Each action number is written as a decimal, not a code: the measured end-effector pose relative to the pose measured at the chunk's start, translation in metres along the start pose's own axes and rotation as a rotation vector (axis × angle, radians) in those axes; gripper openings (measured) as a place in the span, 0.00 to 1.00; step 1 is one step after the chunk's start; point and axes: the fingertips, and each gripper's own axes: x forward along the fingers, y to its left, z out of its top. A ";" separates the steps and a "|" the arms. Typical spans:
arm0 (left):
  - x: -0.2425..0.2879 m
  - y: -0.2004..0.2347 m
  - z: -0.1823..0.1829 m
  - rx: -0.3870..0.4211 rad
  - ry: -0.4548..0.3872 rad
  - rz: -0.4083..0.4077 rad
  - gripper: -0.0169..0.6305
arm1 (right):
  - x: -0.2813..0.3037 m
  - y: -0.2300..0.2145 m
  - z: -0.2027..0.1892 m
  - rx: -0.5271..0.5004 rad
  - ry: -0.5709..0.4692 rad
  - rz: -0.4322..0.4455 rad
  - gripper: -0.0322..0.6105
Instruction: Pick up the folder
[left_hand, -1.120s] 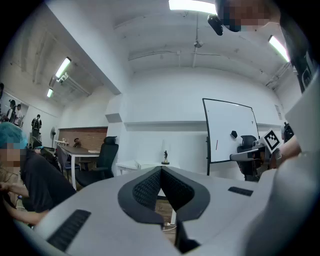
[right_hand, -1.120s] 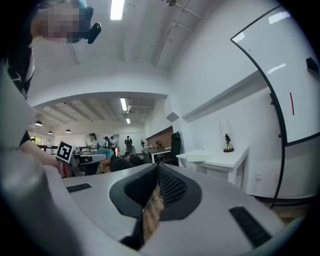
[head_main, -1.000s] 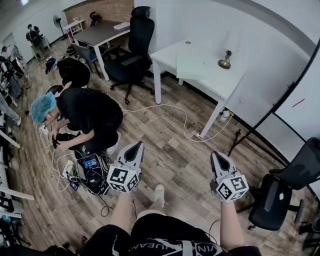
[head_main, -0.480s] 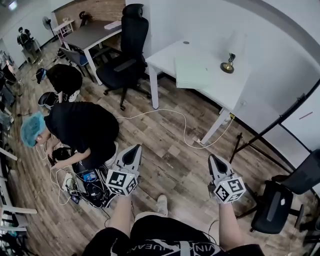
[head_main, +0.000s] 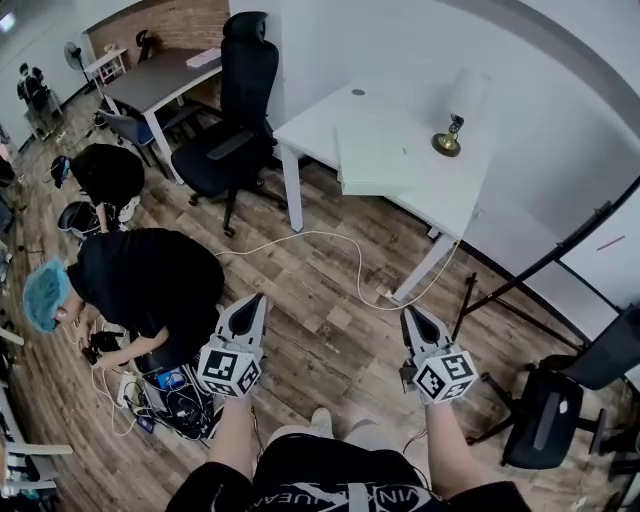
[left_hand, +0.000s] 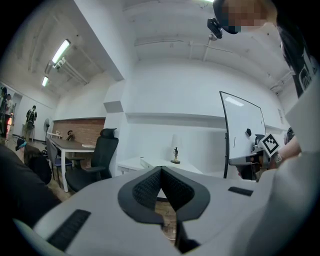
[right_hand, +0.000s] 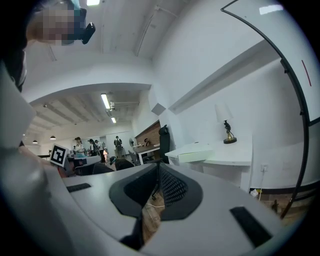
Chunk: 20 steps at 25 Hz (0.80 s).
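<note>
A pale green folder (head_main: 375, 160) lies flat on the white table (head_main: 320, 118) at the far side of the room; in the right gripper view the folder (right_hand: 196, 152) sits on the table's near end. My left gripper (head_main: 258, 299) and right gripper (head_main: 408, 313) are held side by side over the wood floor, pointing level toward the table and well short of it. Both are shut and hold nothing. In their own views the left gripper (left_hand: 161, 170) and right gripper (right_hand: 159, 165) show their tips meeting.
A small brass lamp (head_main: 447, 135) stands on the table beside the folder. A black office chair (head_main: 235, 110) stands left of the table. A person (head_main: 150, 285) crouches over cables at the left. A white cable (head_main: 345, 245) crosses the floor. A black stand (head_main: 520, 275) and another chair (head_main: 560, 400) are at the right.
I have walked toward the white table with both grippers carried forward; the table and folder look nearer. The crouching person has slid to the left. Both grippers stay shut.
</note>
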 end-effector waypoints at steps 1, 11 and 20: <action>0.003 0.001 -0.001 -0.001 -0.001 -0.002 0.05 | 0.003 -0.003 -0.001 0.017 -0.003 -0.001 0.10; 0.055 0.014 -0.017 -0.006 0.017 -0.015 0.05 | 0.054 -0.044 -0.006 0.146 -0.024 0.016 0.10; 0.127 0.051 -0.025 -0.032 0.024 0.031 0.05 | 0.146 -0.092 -0.016 0.258 0.012 0.052 0.26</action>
